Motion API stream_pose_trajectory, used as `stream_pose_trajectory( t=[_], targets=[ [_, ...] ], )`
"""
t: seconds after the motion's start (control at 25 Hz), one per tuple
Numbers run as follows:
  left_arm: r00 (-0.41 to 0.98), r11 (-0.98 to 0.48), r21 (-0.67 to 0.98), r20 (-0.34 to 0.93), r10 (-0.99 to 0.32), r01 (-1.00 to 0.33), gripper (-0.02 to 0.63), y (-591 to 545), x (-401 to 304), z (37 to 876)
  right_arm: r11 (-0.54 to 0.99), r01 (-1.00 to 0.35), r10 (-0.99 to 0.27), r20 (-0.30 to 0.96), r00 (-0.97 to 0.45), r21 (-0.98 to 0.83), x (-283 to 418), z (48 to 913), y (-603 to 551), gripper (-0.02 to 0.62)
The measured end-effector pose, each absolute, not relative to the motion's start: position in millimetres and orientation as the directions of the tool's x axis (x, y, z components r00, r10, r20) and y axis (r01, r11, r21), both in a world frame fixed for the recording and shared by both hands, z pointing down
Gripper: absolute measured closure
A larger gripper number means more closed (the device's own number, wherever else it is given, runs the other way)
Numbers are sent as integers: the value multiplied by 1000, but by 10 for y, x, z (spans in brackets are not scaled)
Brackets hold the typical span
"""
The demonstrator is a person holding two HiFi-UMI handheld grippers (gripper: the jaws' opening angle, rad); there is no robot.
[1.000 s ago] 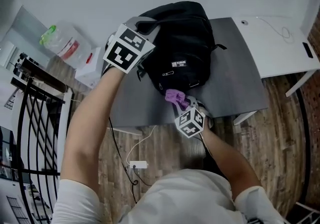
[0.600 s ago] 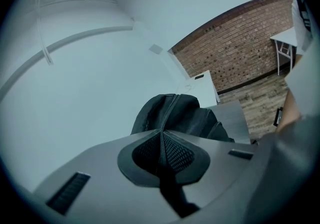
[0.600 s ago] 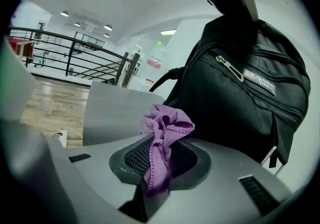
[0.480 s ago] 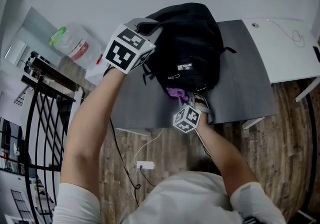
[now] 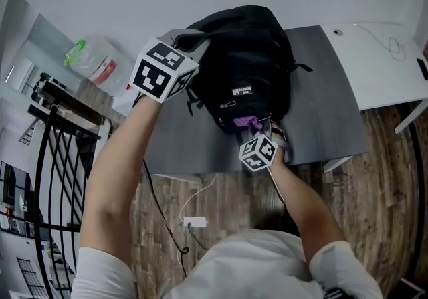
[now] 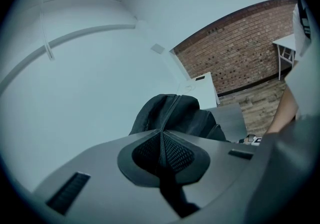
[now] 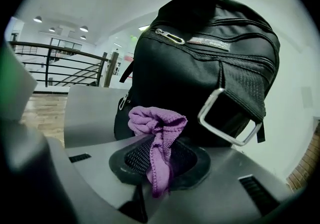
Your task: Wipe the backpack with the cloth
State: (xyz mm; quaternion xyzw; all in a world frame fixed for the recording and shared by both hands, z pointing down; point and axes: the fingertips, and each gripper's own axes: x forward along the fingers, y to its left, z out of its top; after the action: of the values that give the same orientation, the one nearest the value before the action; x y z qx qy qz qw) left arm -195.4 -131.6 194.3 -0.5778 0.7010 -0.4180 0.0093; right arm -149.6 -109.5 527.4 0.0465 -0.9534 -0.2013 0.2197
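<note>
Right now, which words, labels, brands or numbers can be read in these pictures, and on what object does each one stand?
No text can be read.
Small label on the backpack: print too small in the head view, blurred in the right gripper view.
Red label on the plastic bottle: too small to read.
Square markers on the cubes: patterns, not words.

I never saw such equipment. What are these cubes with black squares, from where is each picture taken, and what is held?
No robot: a person holds two hand tools with fingers; the cubes belong to them. One picture comes from a head camera looking down, the others from a camera on each tool. A black backpack stands on a grey table. The right gripper pinches a purple cloth near the backpack's lower front. The left gripper, fingers together, seems to hold the backpack's top.
</note>
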Motion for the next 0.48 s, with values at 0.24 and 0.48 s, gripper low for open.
stream_pose_trajectory(
  t=[0.24, 0.48],
  targets=[
    [-330, -16, -592, 471, -818, -806, 597, -1323, -1972, 1945, 916, -85, -258, 413, -874, 393, -1372, 5327, -1537, 515],
    [-327, -9, -583, 468, -821, -812, 597, -1318, -1991, 1949, 908, -118, -302, 434, -849, 401, -1327, 5346, -1832, 515]
  ],
)
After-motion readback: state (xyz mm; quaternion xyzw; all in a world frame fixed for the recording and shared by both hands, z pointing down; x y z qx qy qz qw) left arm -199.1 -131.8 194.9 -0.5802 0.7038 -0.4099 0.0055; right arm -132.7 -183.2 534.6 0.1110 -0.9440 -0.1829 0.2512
